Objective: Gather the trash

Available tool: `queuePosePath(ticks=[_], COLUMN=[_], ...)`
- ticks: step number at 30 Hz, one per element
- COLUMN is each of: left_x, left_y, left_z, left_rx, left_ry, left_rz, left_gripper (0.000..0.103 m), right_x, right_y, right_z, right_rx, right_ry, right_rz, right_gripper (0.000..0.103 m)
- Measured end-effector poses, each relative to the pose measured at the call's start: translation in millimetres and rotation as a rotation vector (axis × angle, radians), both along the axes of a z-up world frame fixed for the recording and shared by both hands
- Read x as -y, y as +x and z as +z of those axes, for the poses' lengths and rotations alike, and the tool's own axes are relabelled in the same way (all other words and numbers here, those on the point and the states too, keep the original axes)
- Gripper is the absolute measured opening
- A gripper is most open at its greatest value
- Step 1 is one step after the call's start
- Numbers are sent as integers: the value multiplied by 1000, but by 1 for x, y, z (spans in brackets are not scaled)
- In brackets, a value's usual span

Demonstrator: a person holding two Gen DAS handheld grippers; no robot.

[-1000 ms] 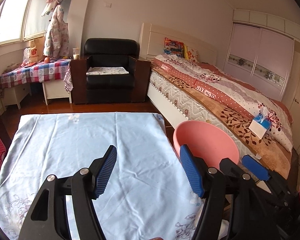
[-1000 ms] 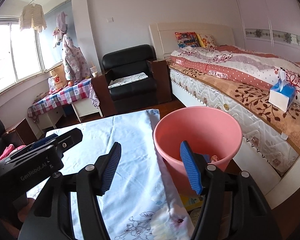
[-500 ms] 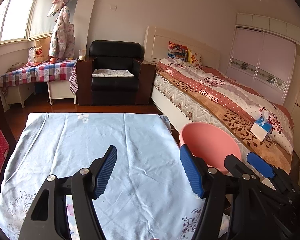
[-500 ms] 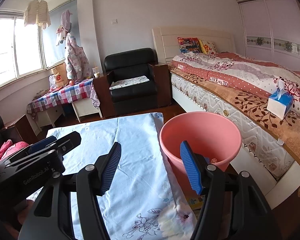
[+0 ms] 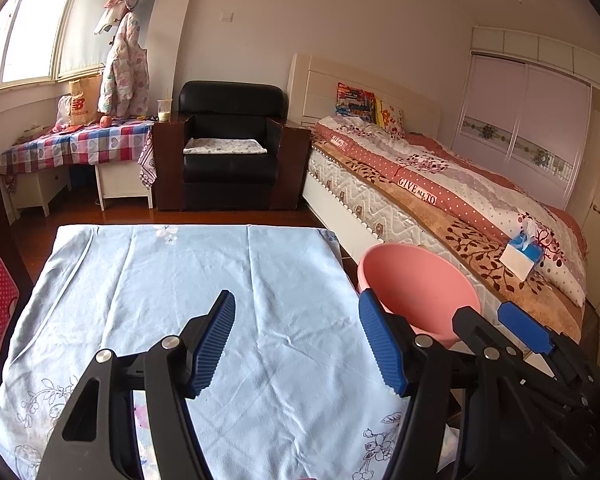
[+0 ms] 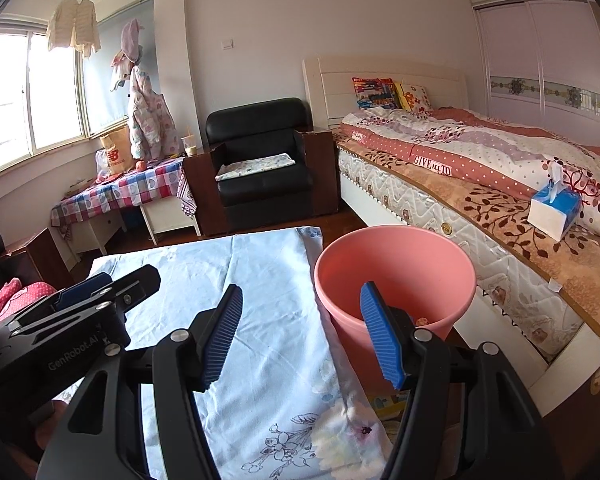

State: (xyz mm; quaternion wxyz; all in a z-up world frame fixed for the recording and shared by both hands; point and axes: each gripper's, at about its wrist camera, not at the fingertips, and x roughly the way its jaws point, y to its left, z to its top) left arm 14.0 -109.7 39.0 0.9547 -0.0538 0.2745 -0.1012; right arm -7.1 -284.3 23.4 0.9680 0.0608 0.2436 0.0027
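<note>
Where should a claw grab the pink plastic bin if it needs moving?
Pinch the rim of the pink plastic bin on its near side, from above, one finger inside and one outside. The bin stands upright with an open mouth, its tapered wall looks too wide to span, and the right claw is nearest.

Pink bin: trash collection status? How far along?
Looks nearly done. The pink bin already holds a few small bits at its bottom, and no trash shows on the light blue tablecloth. In hand: nothing; the left hand-held gripper and right hand-held gripper are open and empty. No remaining pickup visible.
</note>
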Motion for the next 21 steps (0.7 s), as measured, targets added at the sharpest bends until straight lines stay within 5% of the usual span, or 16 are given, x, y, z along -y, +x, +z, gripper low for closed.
queuePosePath(ticks=[21], left_x=[2], left_y=[0], left_z=[-4], left_rx=[-4], left_ry=[3], left_rz=[-1], left_gripper=[63], right_x=[2], right_y=[3], right_z=[-5], right_rx=[-12], right_ry=[16], right_rz=[-10], right_gripper=[62])
